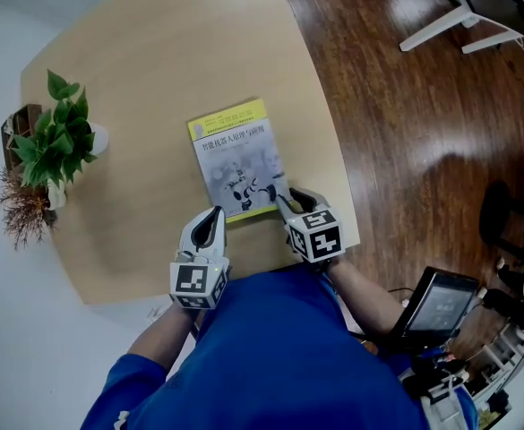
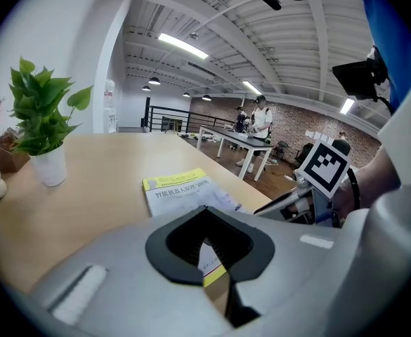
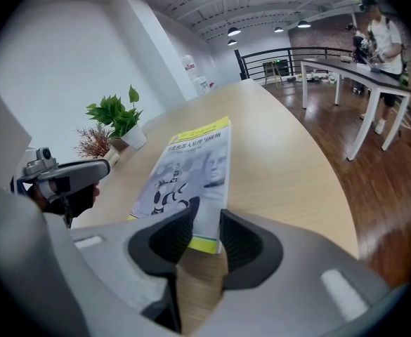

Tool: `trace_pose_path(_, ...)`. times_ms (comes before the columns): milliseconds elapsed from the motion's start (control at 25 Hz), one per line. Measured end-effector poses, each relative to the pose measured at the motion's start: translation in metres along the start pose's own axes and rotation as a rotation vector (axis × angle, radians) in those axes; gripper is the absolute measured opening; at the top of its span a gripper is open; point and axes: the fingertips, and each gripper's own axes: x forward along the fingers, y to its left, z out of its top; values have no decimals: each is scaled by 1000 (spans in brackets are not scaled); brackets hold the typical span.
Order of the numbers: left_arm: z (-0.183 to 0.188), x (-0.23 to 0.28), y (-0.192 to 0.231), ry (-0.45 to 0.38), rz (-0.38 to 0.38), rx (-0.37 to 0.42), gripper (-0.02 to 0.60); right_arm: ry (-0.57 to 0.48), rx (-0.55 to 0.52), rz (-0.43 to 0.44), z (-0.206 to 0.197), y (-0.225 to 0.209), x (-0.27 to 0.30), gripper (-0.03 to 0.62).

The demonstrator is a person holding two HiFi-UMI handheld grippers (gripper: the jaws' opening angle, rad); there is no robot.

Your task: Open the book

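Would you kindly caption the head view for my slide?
Closed book on table; right gripper open at its near corner, left gripper beside it.

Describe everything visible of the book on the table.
The book is a closed paperback lying flat, front cover up, on the light wooden table near the person's edge. Its cover is grey-blue with a robot picture, title print and yellow bands at top and bottom. The right gripper, jaws apart, is at its near right corner; the left gripper is beside its near left corner.
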Motion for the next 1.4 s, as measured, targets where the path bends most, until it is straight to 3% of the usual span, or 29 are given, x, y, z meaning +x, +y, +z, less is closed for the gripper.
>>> trace_pose_path(200,0,2,0,4,-3,0,6,5,71,66,1,-1,-2,117)
trace_pose_path(480,1,4,-1,9,1,3,6,0,212,235,3,-5,-5,114)
trace_pose_path(1080,6,7,-4,23,43,3,6,20,125,301,11,-8,2,109)
trace_pose_path(1400,9,7,-4,25,68,0,6,18,-2,281,28,-6,7,109)
